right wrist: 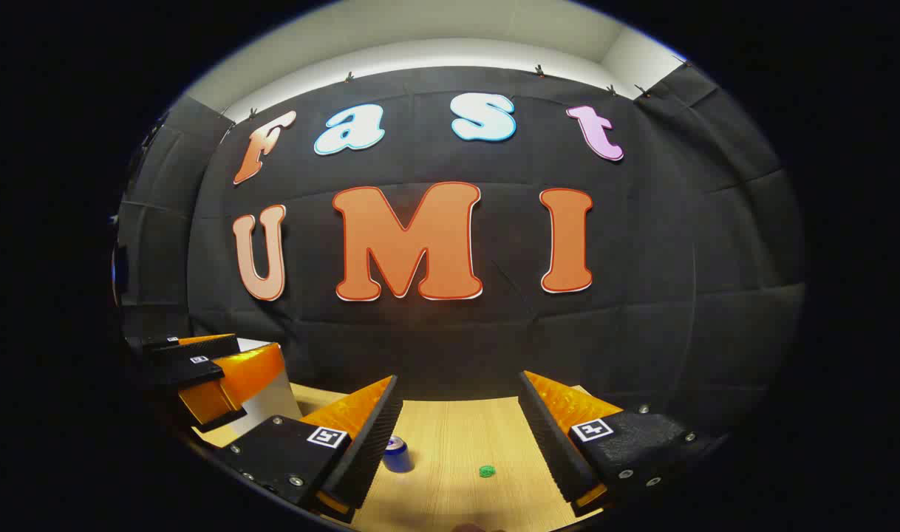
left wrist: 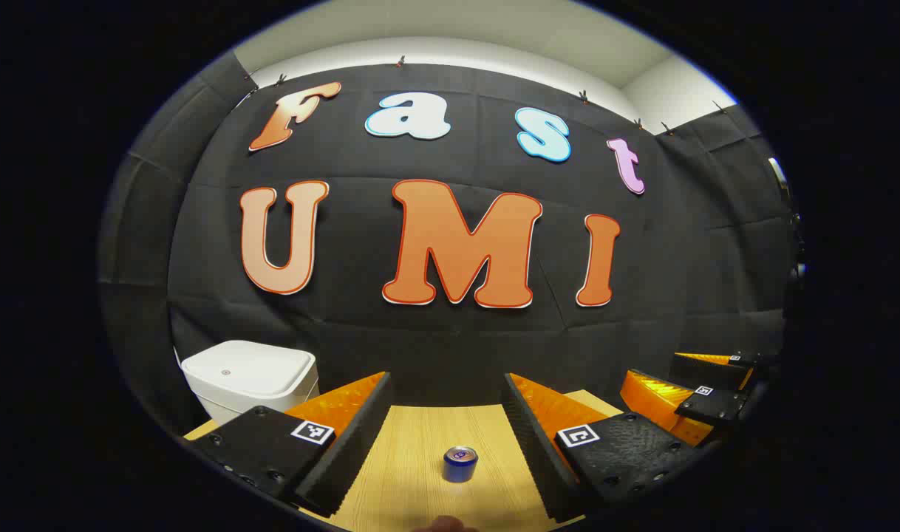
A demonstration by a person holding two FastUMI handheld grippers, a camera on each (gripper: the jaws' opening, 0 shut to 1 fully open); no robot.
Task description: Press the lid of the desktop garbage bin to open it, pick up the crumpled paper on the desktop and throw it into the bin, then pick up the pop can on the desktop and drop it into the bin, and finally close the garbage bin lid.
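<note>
Up front in the left gripper view, the left gripper point(left wrist: 446, 436) has its fingers spread wide with nothing between them, and the pop can point(left wrist: 460, 464) stands upright on the wooden table point(left wrist: 413, 451) between and just ahead of them. The white garbage bin point(left wrist: 249, 377) sits off to the left with its lid down. The right gripper point(right wrist: 461, 436), seen in the right gripper view, is likewise spread and empty; there the can point(right wrist: 397, 454) peeks out beside its left finger. A small green thing point(right wrist: 486, 471), perhaps a cap, lies between the fingers.
</note>
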